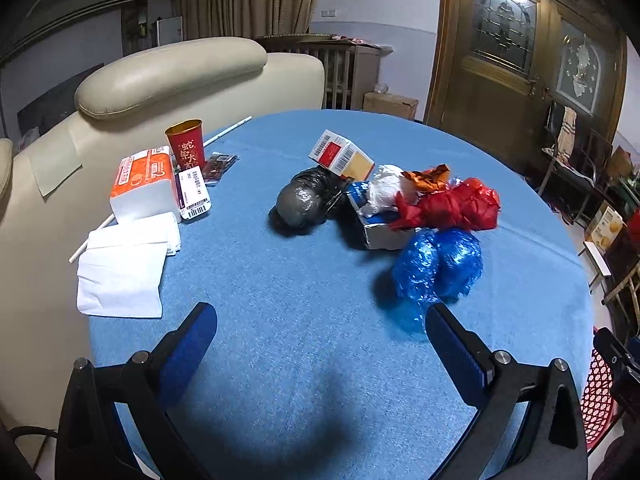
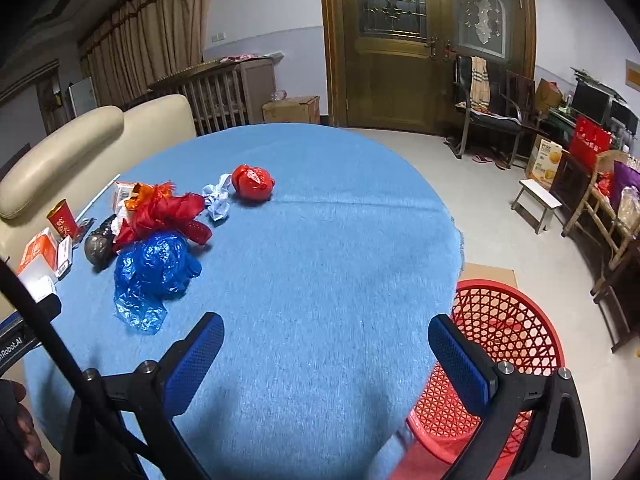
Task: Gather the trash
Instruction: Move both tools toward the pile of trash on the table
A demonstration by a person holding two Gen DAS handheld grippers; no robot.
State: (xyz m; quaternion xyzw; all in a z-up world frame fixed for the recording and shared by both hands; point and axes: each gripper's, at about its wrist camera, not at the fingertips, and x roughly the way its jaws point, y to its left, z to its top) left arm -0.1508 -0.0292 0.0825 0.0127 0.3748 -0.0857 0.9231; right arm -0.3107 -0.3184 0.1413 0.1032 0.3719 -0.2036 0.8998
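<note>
Along the left edge of the tabletop sit things I take for keepers rather than trash: loose white napkins, an orange tissue pack, a red paper cup and a white straw running toward the far edge. Further in, toward the middle, lies the rubbish heap: a crumpled black bag, touching a small torn box stuffed with white paper, a red-and-white carton propped on top behind it, then a red plastic bag with an orange scrap, and nearest me a blue plastic bag. Beyond the heap, seen from my right side, a white wrapper and a red ball of plastic lie a little apart from it.

My left gripper hangs over bare cloth with its jaws spread wide and nothing between them; the blue bag is just beyond its right finger. My right gripper is likewise spread and empty, over the near right edge, with the red mesh basket on the floor just past that edge.

I judge nothing is picked up at this moment. The blue bag looks like the natural next grab: it is soft, so I should close on a bunched fold, then carry it right and drop it into the basket.
</note>
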